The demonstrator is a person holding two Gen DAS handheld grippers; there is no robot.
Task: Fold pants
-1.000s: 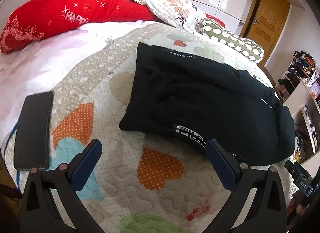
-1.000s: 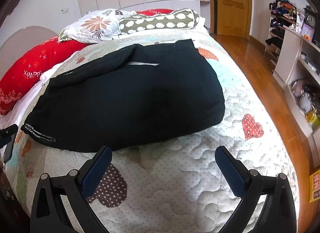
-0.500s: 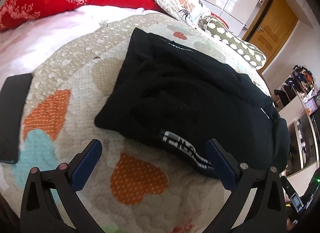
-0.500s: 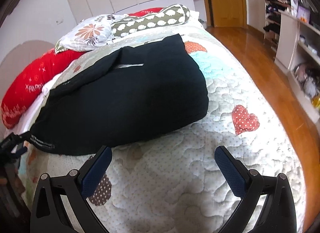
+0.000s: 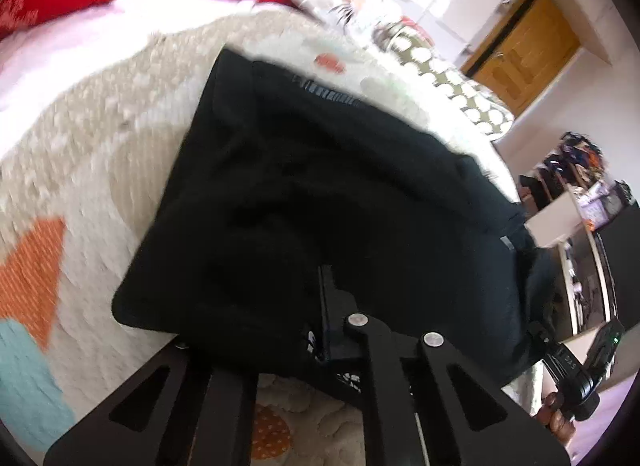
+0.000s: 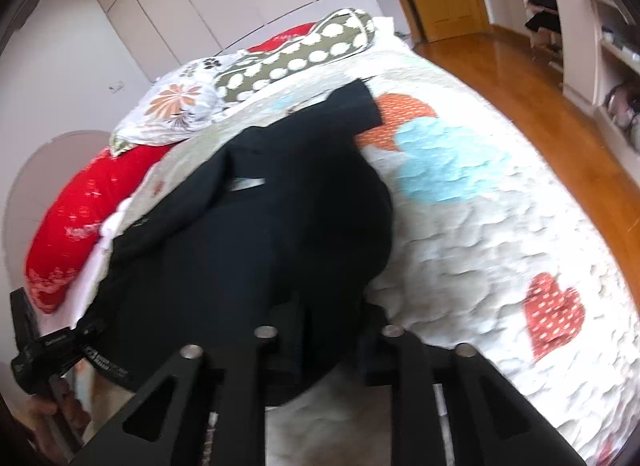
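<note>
Black pants (image 5: 340, 193) lie folded on a quilted bedspread (image 6: 480, 225) patterned with hearts. Both tools angle down at the near edge of the cloth: the left gripper (image 5: 320, 326) has just closed on the hem by the white lettering, and the right gripper (image 6: 308, 330) has just closed on the fabric edge. Dark cloth hides the fingertips in both blurred views, and the pillows (image 6: 280, 61) behind are smeared.

Both wrist views look steeply down, close over the shared black pants (image 5: 328, 193).
</note>
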